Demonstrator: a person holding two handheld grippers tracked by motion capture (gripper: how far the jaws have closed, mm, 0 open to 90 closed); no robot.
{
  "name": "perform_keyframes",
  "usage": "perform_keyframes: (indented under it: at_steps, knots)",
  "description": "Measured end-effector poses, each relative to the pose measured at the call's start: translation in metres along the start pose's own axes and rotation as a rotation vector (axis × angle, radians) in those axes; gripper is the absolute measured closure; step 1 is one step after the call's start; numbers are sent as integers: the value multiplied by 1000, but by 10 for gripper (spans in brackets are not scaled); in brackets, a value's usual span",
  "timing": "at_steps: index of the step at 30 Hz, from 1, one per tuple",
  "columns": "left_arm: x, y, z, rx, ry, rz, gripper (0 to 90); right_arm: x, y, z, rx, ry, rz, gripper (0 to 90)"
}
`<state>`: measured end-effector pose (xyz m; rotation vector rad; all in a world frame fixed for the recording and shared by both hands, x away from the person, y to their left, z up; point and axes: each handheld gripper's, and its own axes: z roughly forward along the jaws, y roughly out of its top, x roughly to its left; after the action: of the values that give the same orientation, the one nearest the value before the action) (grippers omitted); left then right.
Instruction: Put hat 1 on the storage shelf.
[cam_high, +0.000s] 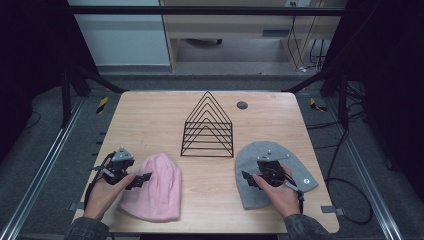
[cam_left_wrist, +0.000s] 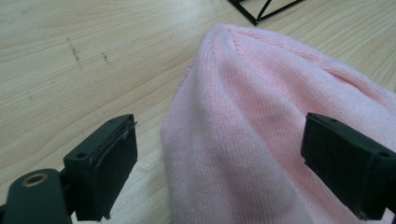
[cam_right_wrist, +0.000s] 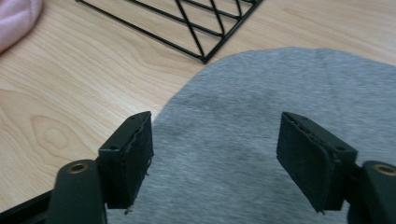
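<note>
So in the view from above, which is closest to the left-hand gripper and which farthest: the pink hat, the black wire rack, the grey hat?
From the left gripper:
1. Pink hat, right at its jaws, near-left of the table.
2. Black wire rack, mid-table, farther back.
3. Grey hat, far side on the right, under the right gripper.

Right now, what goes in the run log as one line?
left gripper: open over pink hat | right gripper: open over grey hat | wire rack: between hats, untouched

Pink hat (cam_left_wrist: 261, 121) – ribbed knit; grey hat (cam_right_wrist: 280, 102) – smooth matt cloth; table (cam_high: 150, 120) – pale grained wood.
</note>
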<state>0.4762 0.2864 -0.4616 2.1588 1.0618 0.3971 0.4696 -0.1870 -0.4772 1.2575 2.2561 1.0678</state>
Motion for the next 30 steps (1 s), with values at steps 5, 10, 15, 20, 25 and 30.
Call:
perform_keyframes:
  at_steps: [5,10,15,20,25,30]
  knots:
    - [-5,4,-3,-3,-26,11,116,-4,-2,-2,20,-45,-27,299]
    - [-10,18,-7,25,-29,48,177,-5,-4,-4,13,-78,-43,308]
    - [-7,50,-9,92,-45,96,194,-8,-4,-5,33,-96,-16,291]
    - [0,67,-3,124,-46,107,224,-8,-4,-5,46,-107,-5,249]
    - [5,70,18,171,-65,111,314,-7,-3,-3,48,-102,-18,251]
    - [11,66,31,241,-79,96,371,-7,-4,-3,60,-101,-21,251]
